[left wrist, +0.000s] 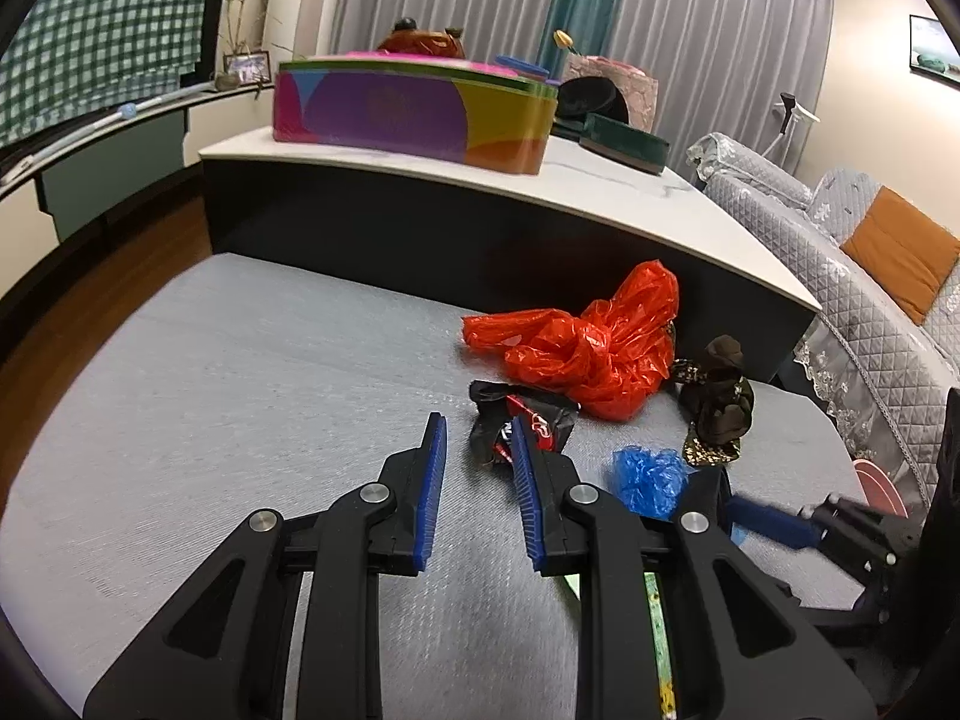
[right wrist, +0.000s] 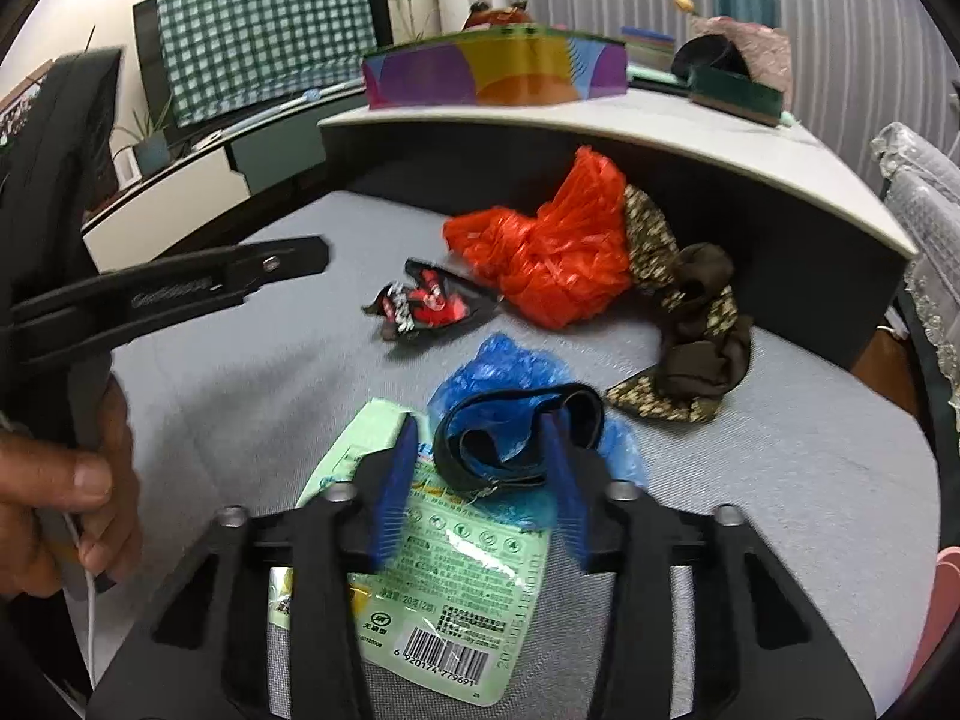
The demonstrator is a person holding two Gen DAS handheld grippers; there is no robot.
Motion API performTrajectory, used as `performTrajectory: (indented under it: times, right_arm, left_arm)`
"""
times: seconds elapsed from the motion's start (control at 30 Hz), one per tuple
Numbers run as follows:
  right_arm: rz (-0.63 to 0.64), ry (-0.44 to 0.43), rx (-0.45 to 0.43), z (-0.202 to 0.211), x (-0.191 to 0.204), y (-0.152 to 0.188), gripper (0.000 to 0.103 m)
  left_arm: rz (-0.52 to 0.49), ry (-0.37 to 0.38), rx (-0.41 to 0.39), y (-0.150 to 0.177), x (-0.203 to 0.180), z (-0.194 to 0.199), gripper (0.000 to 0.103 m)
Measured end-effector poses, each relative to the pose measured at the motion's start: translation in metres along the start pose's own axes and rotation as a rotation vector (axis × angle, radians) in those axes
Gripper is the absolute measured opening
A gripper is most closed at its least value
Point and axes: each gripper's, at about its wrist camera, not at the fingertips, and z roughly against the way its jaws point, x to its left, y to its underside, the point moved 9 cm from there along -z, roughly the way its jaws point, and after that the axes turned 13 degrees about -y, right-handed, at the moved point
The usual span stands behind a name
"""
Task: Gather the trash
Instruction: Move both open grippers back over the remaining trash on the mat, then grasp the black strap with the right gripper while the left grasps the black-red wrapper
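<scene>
Left gripper (left wrist: 477,450): jaws apart, empty, low over grey mat (left wrist: 240,372). Black-red wrapper (left wrist: 519,420) just ahead, touching right fingertip.

Right gripper (right wrist: 480,450): jaws wide, holding nothing. Green packet (right wrist: 444,570) lies below and between fingers; black strap loop (right wrist: 516,432) on blue plastic wad (right wrist: 504,372) at tips. Orange bag (right wrist: 552,258), brown cloth (right wrist: 690,324) farther ahead.

Step, by judgement: picking first piece. Next: lower, close on strap or packet.

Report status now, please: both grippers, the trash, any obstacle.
Left gripper open, empty. Right gripper open over green packet. Red bag, black wrapper uncollected. Nothing blocking.
</scene>
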Motion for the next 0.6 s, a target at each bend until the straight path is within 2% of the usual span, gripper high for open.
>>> performTrajectory:
  times: [0.03, 0.13, 0.2, 0.23, 0.3, 0.6]
  right_arm:
    - [0.001, -0.01, 0.006, -0.001, 0.001, 0.001, 0.017]
    - [-0.006, -0.023, -0.001, 0.001, 0.001, 0.002, 0.011]
    - [-0.025, -0.022, -0.023, 0.008, -0.003, -0.001, 0.01]
    - [-0.035, -0.02, -0.037, 0.012, -0.006, -0.003, 0.009]
    - [-0.05, -0.011, -0.063, 0.021, -0.012, -0.007, 0.009]
    - [-0.097, 0.025, -0.136, 0.053, -0.032, -0.012, 0.009]
  left_arm:
    - [-0.002, 0.001, 0.004, 0.0, -0.001, -0.003, 0.023]
    - [0.004, 0.009, 0.027, 0.002, -0.003, -0.015, 0.023]
    - [0.011, 0.018, 0.05, 0.003, -0.004, -0.023, 0.025]
    - [0.013, 0.023, 0.066, 0.005, -0.006, -0.028, 0.033]
    - [0.017, 0.024, 0.087, 0.007, -0.008, -0.035, 0.044]
    - [-0.001, 0.021, 0.158, 0.017, -0.023, -0.051, 0.045]
